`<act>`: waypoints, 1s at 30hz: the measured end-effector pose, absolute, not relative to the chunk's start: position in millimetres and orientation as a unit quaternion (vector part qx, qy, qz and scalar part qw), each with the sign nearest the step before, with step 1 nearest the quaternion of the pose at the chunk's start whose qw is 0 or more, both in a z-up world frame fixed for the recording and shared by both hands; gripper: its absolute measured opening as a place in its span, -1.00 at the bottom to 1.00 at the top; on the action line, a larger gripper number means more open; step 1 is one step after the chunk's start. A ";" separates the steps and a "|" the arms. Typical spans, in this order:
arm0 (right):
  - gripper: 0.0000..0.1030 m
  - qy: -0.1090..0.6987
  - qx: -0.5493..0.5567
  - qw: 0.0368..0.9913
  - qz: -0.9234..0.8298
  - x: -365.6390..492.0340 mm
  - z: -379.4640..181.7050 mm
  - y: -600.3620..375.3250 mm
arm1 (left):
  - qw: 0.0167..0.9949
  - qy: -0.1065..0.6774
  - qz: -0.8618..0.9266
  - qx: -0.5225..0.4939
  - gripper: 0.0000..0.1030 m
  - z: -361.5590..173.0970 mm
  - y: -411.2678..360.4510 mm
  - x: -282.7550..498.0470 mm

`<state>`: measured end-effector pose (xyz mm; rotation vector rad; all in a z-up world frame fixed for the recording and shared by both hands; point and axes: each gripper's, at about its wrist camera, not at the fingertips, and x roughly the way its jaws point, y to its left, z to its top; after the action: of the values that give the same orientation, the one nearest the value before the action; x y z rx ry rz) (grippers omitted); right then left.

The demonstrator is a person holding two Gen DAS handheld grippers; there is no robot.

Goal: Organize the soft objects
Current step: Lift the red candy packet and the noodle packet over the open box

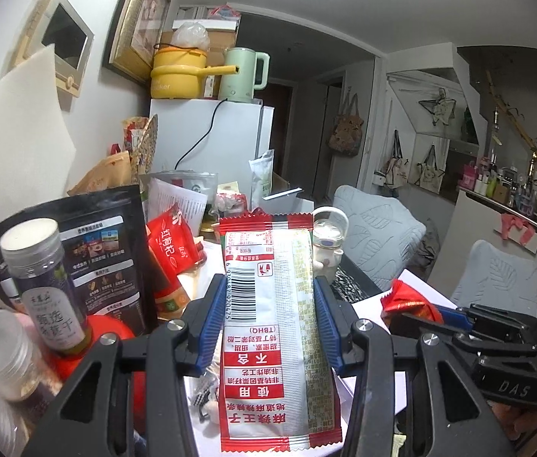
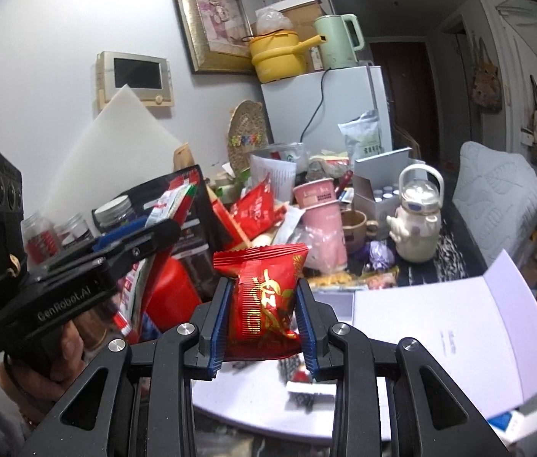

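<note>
My left gripper (image 1: 266,289) is shut on a long white and red snack packet (image 1: 272,327) with a barcode; the packet stands upright between the blue pads, lifted above the table. My right gripper (image 2: 262,291) is shut on a small red packet with gold print (image 2: 264,297), its crimped top poking up above the fingers. In the right wrist view the left gripper (image 2: 161,221) shows at the left, held by a hand (image 2: 66,346), with the white and red packet (image 2: 171,205) in it. The right gripper with its red packet (image 1: 409,301) shows at the right of the left wrist view.
A cluttered table lies ahead: a black pouch (image 1: 104,251), clear jars (image 1: 39,278), a red goji bag (image 1: 173,243), a pink cup (image 2: 319,213), a cream kettle-shaped bottle (image 2: 417,221) and white paper sheets (image 2: 459,323). A white fridge (image 2: 329,110) stands behind, grey-covered chairs (image 1: 375,228) to the right.
</note>
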<state>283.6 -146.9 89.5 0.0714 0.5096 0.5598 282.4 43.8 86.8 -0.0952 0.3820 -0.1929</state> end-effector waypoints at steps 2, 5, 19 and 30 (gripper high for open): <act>-0.38 0.252 0.039 0.927 0.275 293.7 87.5 -144.9 | 0.976 0.194 -0.093 -0.045 -0.13 82.9 43.9 289.5; -0.38 0.257 0.039 0.925 0.278 308.8 82.9 -140.7 | 0.974 0.207 -0.086 -0.044 -0.13 73.6 44.9 301.6; -0.38 0.306 0.024 0.914 0.267 351.0 51.5 -128.6 | 0.955 0.284 -0.083 -0.025 -0.13 28.3 32.6 344.6; -0.38 0.354 -0.002 0.903 0.242 372.6 17.4 -119.3 | 0.939 0.334 -0.080 0.000 -0.13 -7.3 22.1 369.3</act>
<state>372.6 -119.3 17.4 -0.0040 0.7325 0.4994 369.3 22.1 -7.3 0.0003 0.6817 -0.1635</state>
